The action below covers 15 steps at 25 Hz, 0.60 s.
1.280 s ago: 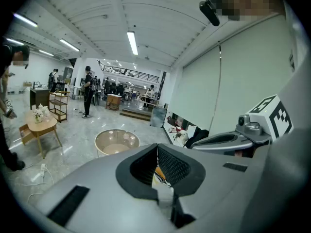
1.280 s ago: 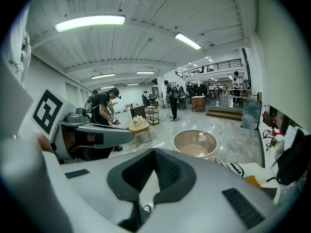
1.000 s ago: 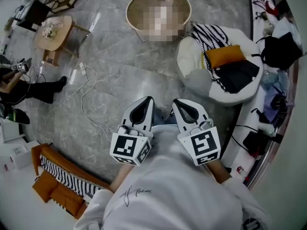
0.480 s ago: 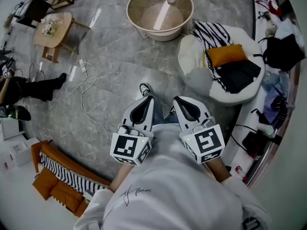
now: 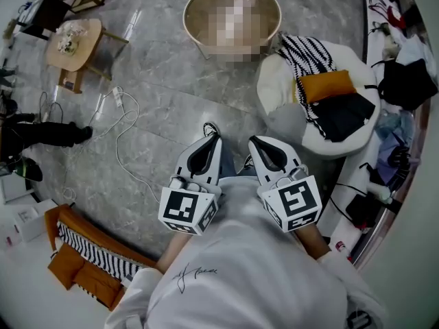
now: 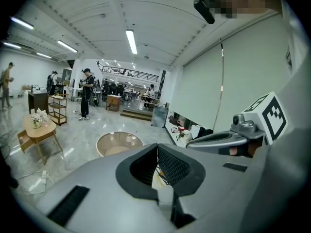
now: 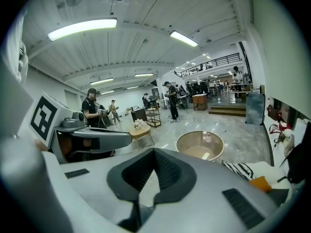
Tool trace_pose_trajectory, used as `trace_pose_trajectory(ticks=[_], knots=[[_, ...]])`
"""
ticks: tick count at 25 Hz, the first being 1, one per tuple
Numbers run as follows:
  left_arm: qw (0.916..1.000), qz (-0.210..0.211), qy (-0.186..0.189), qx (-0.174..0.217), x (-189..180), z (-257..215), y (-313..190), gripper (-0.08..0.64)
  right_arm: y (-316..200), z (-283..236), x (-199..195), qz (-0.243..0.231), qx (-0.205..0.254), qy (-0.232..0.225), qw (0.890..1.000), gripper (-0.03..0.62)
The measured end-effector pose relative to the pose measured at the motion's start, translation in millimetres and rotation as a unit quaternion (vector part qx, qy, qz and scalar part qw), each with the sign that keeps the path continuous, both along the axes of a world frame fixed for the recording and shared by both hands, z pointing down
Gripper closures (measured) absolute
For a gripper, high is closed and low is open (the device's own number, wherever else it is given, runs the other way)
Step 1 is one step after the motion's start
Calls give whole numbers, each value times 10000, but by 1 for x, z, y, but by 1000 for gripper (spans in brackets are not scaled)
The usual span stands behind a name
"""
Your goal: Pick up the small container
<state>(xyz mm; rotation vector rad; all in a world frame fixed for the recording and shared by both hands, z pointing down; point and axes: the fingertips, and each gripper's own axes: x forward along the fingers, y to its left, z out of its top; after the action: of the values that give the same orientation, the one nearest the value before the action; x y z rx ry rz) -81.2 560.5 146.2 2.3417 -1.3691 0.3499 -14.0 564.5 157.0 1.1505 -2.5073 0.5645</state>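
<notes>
While on round table [image 7: 178,144], small container [image 7: 206,137] stands upright, prob.

Looked steeply down from the head, close above the left gripper [image 5: 211,139] and right gripper [image 5: 258,142], floor far below. Rode on each gripper too, very near its jaws, facing out across the big hall. Shared the round table [image 5: 186,26] in all three views.

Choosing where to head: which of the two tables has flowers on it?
The small wooden table at the left, holding flowers; the round table ahead shows none.
</notes>
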Motion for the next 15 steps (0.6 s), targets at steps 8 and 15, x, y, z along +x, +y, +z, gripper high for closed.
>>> trace_pose_trajectory(ticks=[8, 15], knots=[[9999, 76, -57, -69, -20, 1, -45, 541, -43, 7, -23, -27, -163, 101, 9998, 575], [9999, 48, -84, -49, -43, -4, -84, 541, -80, 14, -48, -97, -347, 327, 9988, 576]])
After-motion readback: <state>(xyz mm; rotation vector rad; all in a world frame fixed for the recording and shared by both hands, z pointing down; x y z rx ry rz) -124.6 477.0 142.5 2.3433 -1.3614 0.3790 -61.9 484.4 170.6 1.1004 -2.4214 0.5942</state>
